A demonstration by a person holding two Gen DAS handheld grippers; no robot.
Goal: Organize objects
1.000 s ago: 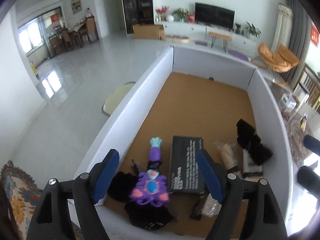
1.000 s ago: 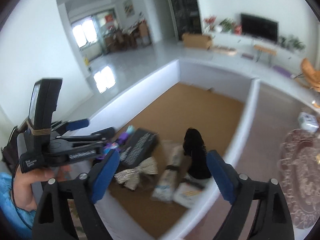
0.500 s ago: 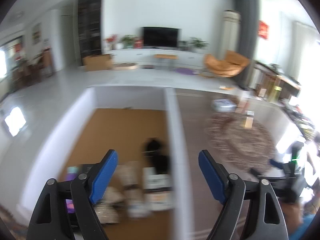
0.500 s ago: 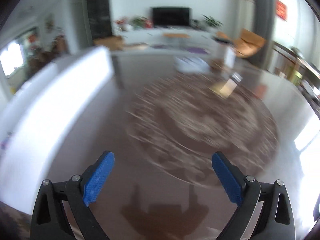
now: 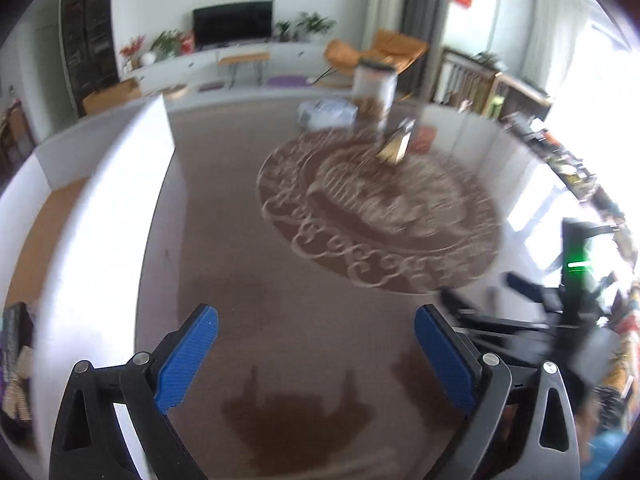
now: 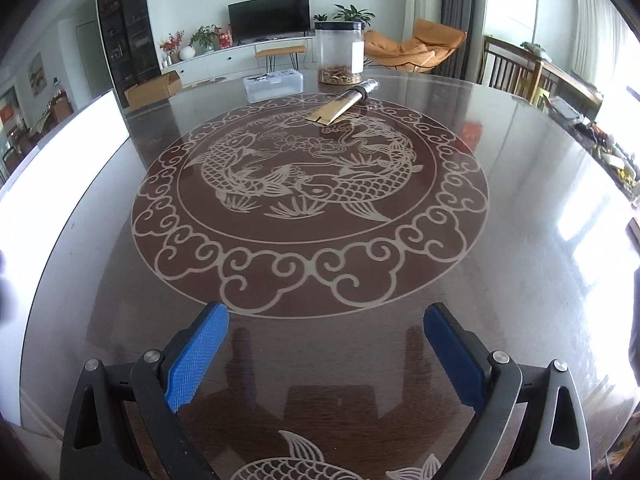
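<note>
Both grippers are open and empty above a dark round table (image 6: 120,280) with a pale fish pattern. My left gripper (image 5: 316,344) hovers over its near left part; my right gripper (image 6: 326,340) faces the table's centre and also shows at the right of the left wrist view (image 5: 520,312). At the far side lie a gold flat tube (image 6: 340,106), a clear plastic box (image 6: 274,85) and a clear jar (image 6: 339,56). The white-walled box (image 5: 100,216) with a cork floor stands at the left; a few of its objects (image 5: 16,344) peek at the left edge, blurred.
The white box wall (image 6: 60,160) runs along the table's left side. Chairs and a cluttered shelf (image 6: 560,92) stand beyond the table's right edge. A TV unit stands against the far wall.
Both grippers have swung right, away from the white box and its objects, to face the round table. Both stay open and empty.
</note>
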